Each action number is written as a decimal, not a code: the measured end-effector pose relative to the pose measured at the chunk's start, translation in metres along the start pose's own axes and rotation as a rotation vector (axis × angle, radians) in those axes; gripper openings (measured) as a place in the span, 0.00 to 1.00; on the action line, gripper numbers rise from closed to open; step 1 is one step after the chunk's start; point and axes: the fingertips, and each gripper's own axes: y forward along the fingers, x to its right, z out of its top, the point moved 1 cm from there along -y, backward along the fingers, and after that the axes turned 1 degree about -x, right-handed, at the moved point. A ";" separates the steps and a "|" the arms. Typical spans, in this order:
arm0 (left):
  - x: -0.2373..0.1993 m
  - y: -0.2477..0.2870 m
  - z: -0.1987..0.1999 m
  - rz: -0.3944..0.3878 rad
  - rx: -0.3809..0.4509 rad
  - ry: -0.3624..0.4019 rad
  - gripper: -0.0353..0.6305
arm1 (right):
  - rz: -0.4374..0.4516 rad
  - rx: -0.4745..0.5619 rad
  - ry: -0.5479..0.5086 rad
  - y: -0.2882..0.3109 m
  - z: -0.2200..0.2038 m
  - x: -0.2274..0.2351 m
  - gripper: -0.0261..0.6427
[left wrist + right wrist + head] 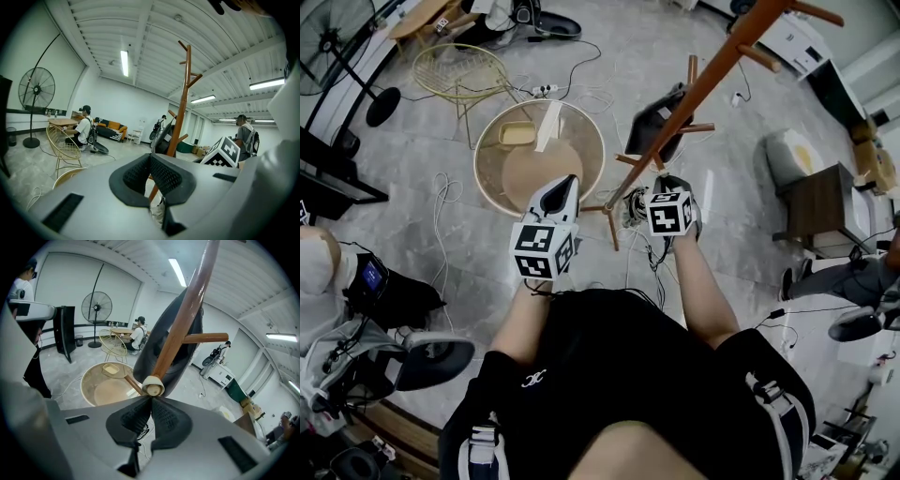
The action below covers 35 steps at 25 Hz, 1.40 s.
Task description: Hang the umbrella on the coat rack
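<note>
The wooden coat rack [712, 80] rises in front of me, and the dark folded umbrella [656, 122] hangs against its pole. In the left gripper view the rack [186, 93] stands ahead with the umbrella [161, 140] low on it. My left gripper [567, 183] [150, 159] is shut, nothing between its pads. My right gripper [672, 185] [151, 401] is shut too, nothing visible between its tips, which sit just under a pale-ended wooden peg [152, 388]. Behind that peg the pole [183, 319] and umbrella [190, 359] fill the view.
A round pale table [539, 155] stands left of the rack, with a wire chair [459, 70] and a floor fan [337, 37] beyond. Cables [441, 234] trail over the floor. A small cabinet [825, 206] is at the right. People sit and stand around the room.
</note>
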 end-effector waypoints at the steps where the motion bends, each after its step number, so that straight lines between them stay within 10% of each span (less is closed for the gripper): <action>1: -0.001 0.000 0.000 0.001 0.000 -0.001 0.08 | 0.002 -0.001 -0.005 0.000 0.000 -0.003 0.07; 21: -0.012 0.002 0.003 0.015 -0.012 -0.006 0.08 | -0.015 0.049 -0.120 0.011 0.005 0.005 0.07; 35: -0.031 -0.002 0.027 0.072 -0.047 0.013 0.08 | 0.073 0.205 0.079 0.045 0.032 0.002 0.07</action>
